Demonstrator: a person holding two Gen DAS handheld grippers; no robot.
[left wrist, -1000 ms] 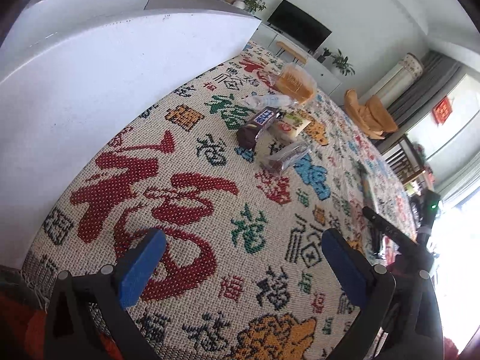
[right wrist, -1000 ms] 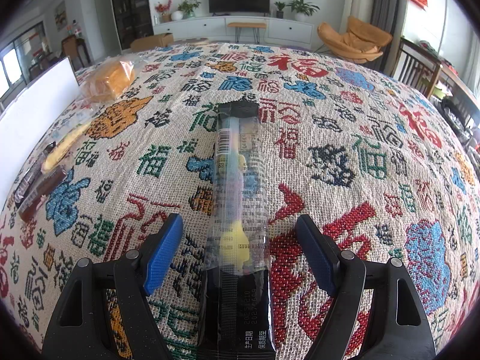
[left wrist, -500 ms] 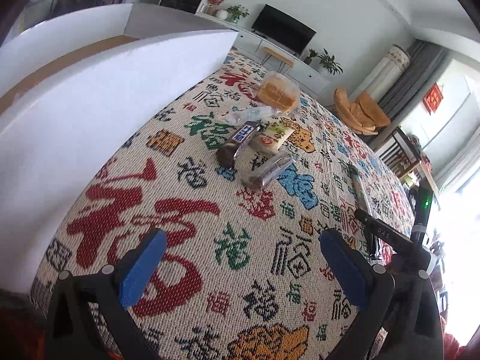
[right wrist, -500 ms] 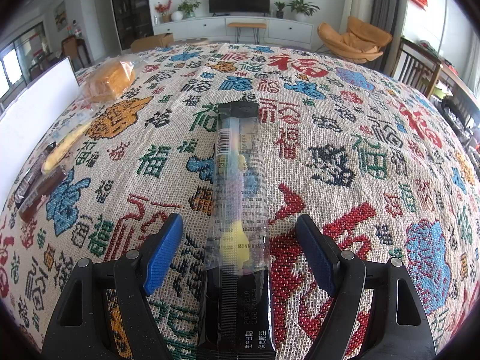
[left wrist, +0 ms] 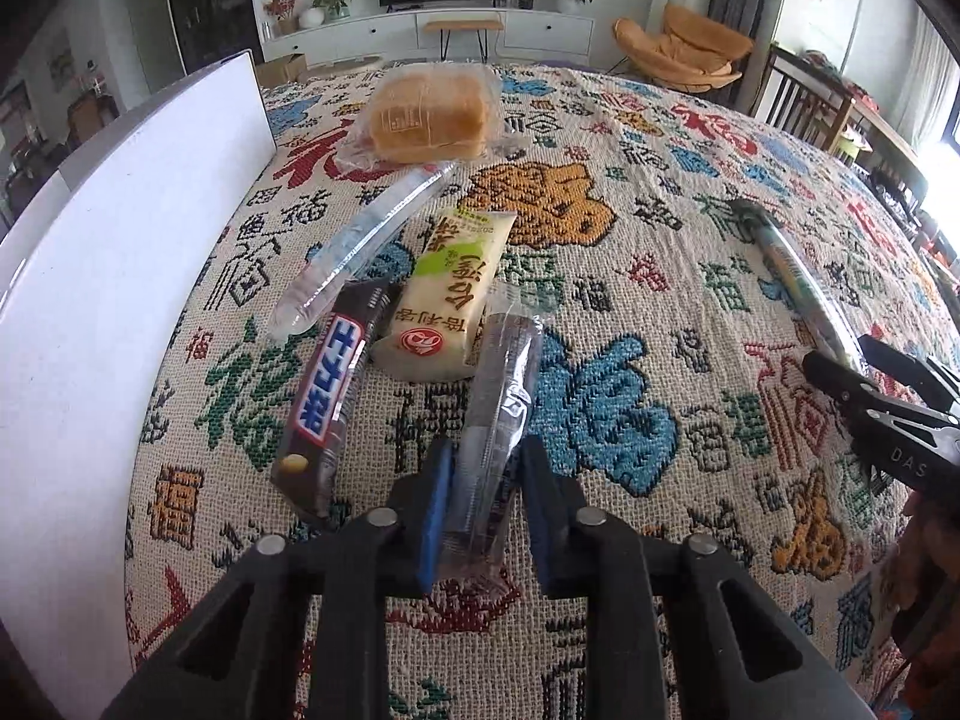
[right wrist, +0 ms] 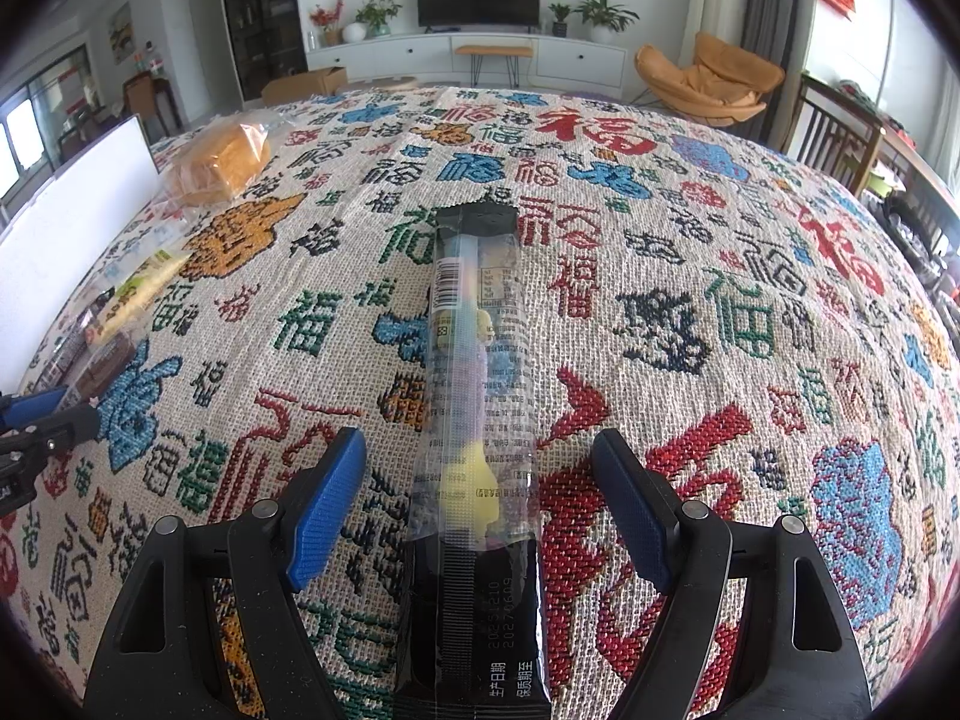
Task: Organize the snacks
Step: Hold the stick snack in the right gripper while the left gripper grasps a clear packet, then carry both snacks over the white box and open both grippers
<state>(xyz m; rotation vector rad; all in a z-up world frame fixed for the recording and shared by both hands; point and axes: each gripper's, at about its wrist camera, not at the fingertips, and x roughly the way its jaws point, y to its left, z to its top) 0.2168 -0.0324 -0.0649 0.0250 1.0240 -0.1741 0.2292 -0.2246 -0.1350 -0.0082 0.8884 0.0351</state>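
Patterned tablecloth (left wrist: 630,276), left hand-held gripper (left wrist: 486,516) seemingly pinching clear-wrapped snack bar (left wrist: 501,396); right hand-held gripper (right wrist: 480,504) spread astride black-ended stick packet (right wrist: 477,372).

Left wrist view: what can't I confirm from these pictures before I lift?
- Near end of the clear-wrapped dark snack bar: hidden between the left tongs.
- Inside of the tall white box: only its outer wall shows, left wrist view.
- Near end of the long black-and-clear snack packet: cut off by the bottom edge, right wrist view.
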